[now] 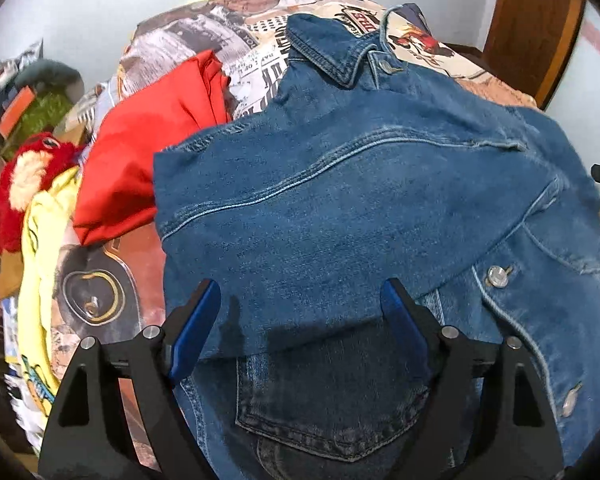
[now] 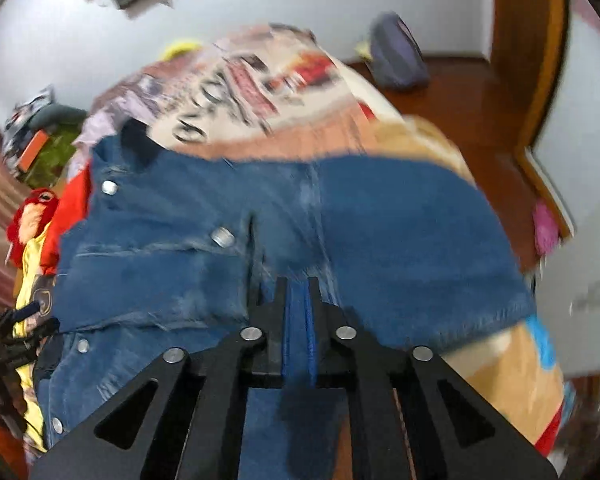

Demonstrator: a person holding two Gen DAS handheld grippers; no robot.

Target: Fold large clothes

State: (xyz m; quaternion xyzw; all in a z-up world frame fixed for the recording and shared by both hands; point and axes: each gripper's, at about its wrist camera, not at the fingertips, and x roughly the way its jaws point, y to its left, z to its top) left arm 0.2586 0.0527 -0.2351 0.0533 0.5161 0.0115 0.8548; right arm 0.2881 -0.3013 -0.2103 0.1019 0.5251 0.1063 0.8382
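Folding denim jacket (image 1: 340,184) on printed bedspread (image 1: 228,44), beside red garment (image 1: 140,152): better to carry right side across low and flat, keeping edges lined up. Left gripper (image 1: 300,320) spread wide over folded sleeve, gripping nothing. Right gripper (image 2: 298,300) nearly closed, pinching denim, apparently.

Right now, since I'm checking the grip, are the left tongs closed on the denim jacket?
No, the left tongs stand wide open, their blue pads apart on either side of the denim jacket sleeve.
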